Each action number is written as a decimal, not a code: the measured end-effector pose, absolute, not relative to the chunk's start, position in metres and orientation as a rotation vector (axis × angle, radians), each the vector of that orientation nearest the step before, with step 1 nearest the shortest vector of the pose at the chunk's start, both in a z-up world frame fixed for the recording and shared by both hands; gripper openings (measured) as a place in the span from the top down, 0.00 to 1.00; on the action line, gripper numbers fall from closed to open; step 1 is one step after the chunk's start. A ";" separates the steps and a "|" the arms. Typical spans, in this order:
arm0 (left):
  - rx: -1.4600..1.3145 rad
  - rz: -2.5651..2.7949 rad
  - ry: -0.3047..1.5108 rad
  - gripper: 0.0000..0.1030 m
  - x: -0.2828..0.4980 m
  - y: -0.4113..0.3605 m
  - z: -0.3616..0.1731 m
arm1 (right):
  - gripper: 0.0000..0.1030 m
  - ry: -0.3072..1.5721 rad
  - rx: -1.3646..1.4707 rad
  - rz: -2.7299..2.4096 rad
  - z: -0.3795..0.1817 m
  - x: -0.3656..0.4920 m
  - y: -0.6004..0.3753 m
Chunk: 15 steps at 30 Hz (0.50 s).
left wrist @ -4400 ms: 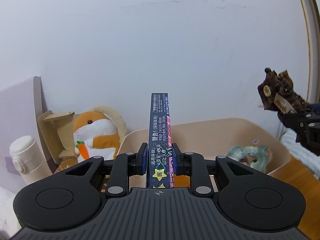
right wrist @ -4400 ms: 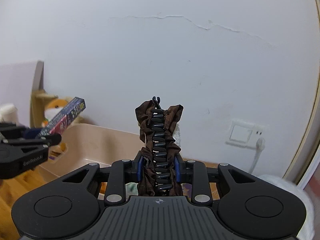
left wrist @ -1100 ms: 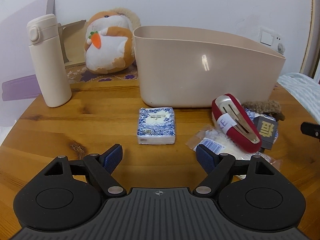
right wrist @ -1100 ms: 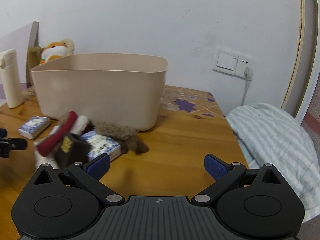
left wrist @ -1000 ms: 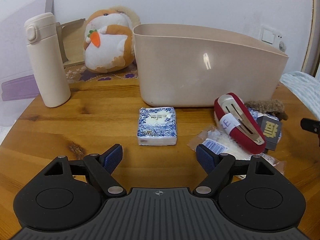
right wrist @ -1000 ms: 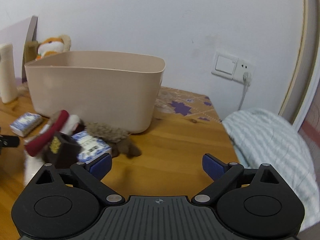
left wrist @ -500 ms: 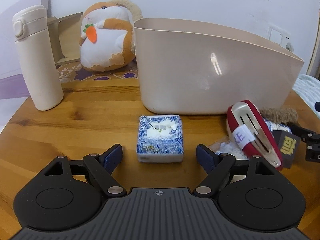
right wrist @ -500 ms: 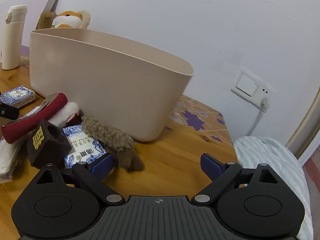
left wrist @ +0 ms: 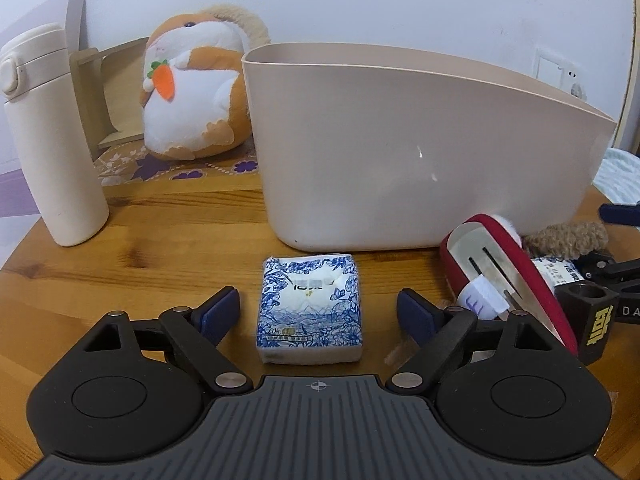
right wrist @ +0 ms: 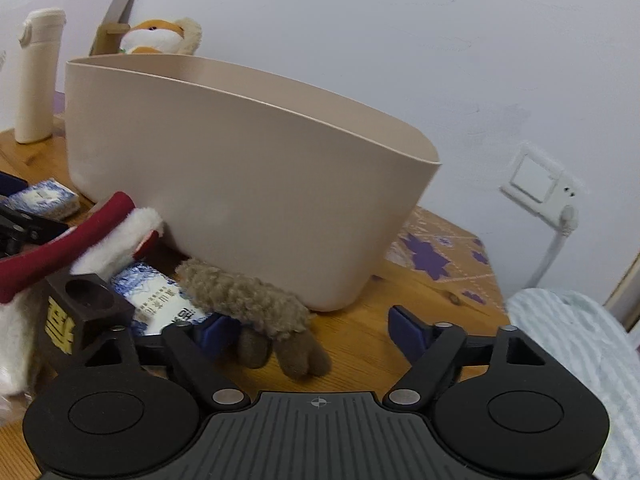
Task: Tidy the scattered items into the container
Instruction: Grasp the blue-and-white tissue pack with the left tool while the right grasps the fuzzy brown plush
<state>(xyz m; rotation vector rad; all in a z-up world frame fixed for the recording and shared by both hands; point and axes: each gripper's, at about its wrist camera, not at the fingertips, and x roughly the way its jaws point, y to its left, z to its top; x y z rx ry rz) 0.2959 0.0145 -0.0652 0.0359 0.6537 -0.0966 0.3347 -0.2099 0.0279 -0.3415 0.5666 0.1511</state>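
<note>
Grippers angled down: my left gripper (left wrist: 319, 312) has just widened, straddling the tissue pack (left wrist: 310, 307); my right gripper (right wrist: 308, 330), narrowing, brackets the brown plush (right wrist: 256, 304) ungripped.

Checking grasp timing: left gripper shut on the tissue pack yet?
Open. The tissue pack lies between its fingers, gaps both sides.

The container's (left wrist: 400, 152) inside is hidden by its wall.

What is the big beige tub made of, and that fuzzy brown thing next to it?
The beige tub looks like smooth plastic: thin rim, small shiny highlights. The fuzzy brown thing looks like curly plush fabric, like teddy fleece; what's inside can't be told.
</note>
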 end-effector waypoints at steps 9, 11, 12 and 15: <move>0.040 -0.102 0.637 0.54 0.291 0.013 -0.062 | 0.76 0.575 -0.326 0.244 0.027 0.326 -0.202; 0.042 -0.106 0.640 0.54 0.289 0.013 -0.061 | 0.77 0.580 -0.306 0.247 0.028 0.325 -0.203; 0.041 -0.106 0.641 0.54 0.288 0.013 -0.061 | 0.78 0.582 -0.295 0.248 0.028 0.324 -0.205; 0.038 -0.101 0.642 0.54 0.283 0.013 -0.061 | 0.79 0.582 -0.275 0.247 0.030 0.320 -0.208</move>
